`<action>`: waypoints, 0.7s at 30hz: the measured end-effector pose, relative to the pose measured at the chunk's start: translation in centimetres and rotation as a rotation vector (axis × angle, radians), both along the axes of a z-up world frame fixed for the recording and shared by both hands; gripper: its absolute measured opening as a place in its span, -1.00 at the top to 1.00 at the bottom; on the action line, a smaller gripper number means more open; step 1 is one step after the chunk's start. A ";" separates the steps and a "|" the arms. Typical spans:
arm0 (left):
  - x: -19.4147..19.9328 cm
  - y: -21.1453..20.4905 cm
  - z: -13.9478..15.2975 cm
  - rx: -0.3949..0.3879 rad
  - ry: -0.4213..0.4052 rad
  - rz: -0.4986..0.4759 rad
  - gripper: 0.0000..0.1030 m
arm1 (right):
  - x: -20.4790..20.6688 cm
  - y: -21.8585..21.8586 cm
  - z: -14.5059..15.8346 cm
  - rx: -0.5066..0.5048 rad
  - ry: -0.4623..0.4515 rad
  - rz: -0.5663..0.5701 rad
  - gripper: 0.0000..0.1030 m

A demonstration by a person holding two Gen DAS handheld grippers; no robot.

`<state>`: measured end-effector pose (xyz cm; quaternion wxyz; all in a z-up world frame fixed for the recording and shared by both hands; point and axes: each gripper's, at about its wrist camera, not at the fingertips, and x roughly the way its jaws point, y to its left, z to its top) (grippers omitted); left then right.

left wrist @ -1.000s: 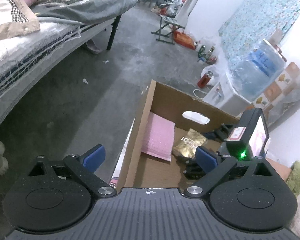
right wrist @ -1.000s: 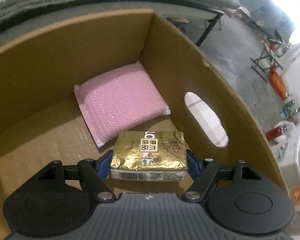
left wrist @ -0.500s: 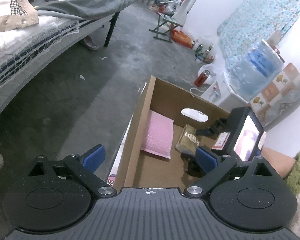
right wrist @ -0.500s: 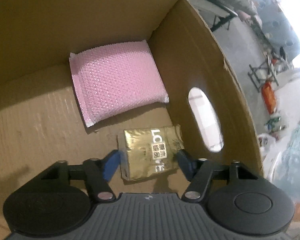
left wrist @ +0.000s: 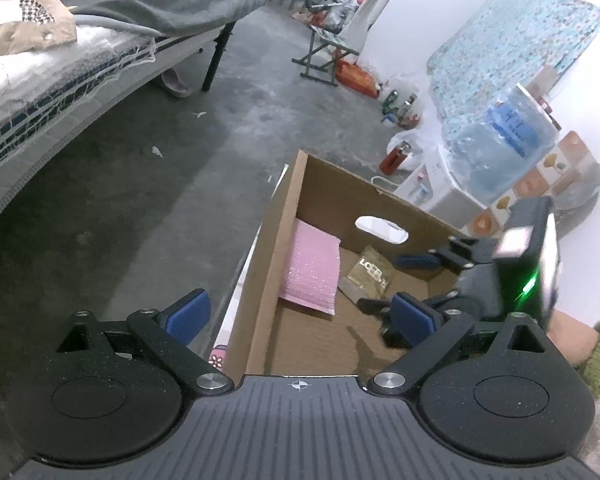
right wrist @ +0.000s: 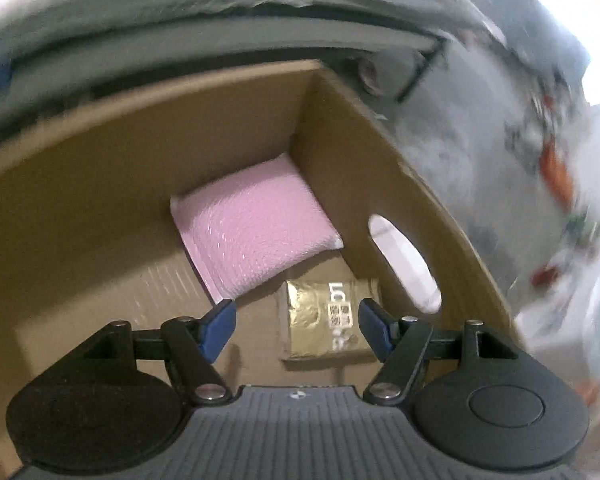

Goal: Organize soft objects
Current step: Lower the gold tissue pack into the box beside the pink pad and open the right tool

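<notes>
Left wrist view: the left gripper (left wrist: 300, 314) stands apart and empty at the bottom of the frame. At centre right, the cardboard box (left wrist: 272, 264) holds a pink bubble mailer (left wrist: 310, 270) and a gold tissue pack (left wrist: 374, 272).

Right wrist view: the right gripper (right wrist: 296, 326), its jaws just opening, hangs above the gold tissue pack (right wrist: 324, 320), clear of it. The pack looks light, squashy and slick, best pinched across its short sides.

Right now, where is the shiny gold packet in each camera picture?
Left wrist view: the gold packet lies right of centre, on the box floor beside the pink bubble mailer.
Right wrist view: the packet is low centre, under the open right gripper.
Shared landmark: the box's oval handle hole.
</notes>
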<state>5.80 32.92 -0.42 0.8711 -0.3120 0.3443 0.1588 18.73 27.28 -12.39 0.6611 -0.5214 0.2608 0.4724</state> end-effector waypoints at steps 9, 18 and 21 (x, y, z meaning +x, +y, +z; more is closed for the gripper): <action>-0.9 0.2 0.5 -0.005 -0.016 0.011 -0.89 | 4.7 -2.7 4.4 0.249 0.400 -0.455 -0.37; -1.2 0.7 0.4 -0.003 -0.013 0.022 -0.89 | 9.6 -1.6 2.0 0.335 0.498 -0.861 -0.36; -1.2 1.0 0.2 -0.009 -0.012 0.026 -0.89 | 9.3 -1.3 1.2 0.342 0.451 -0.856 -0.34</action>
